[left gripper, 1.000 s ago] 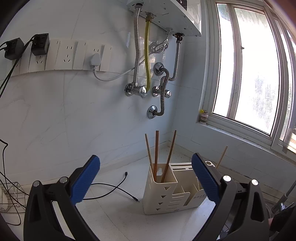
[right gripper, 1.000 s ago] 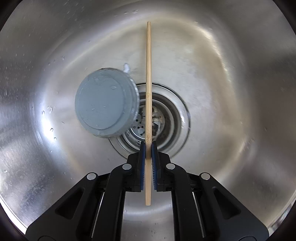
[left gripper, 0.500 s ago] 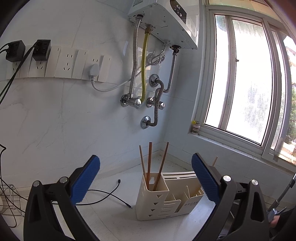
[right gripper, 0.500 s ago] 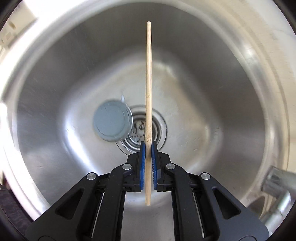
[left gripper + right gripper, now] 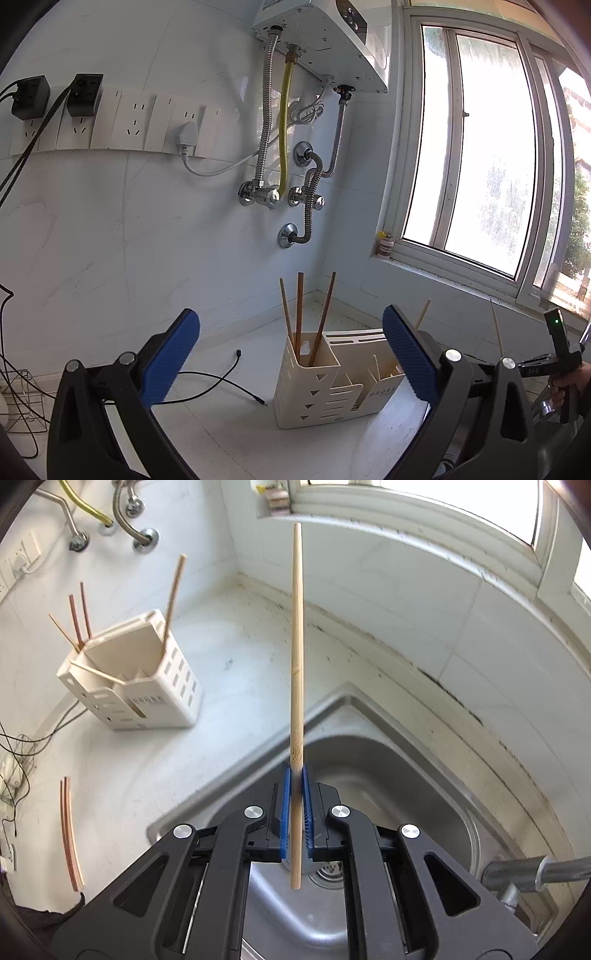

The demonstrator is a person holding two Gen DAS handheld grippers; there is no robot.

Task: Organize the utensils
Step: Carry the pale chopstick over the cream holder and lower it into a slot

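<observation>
Over the sink (image 5: 369, 716), right fingers (image 5: 284, 805) clamped on chopstick (image 5: 297, 646), upright for the holder (image 5: 125, 686); left fingers (image 5: 170, 358) apart, idle.

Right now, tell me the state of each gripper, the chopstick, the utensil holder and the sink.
Left gripper: open, holding nothing.
Right gripper: shut on the bamboo chopstick, which points straight ahead.
Utensil holder: standing on the counter, chopsticks inside.
Sink: below the right gripper.

holder (image 5: 129, 686) on counter (image 5: 240, 657), left of sink (image 5: 369, 775)
</observation>
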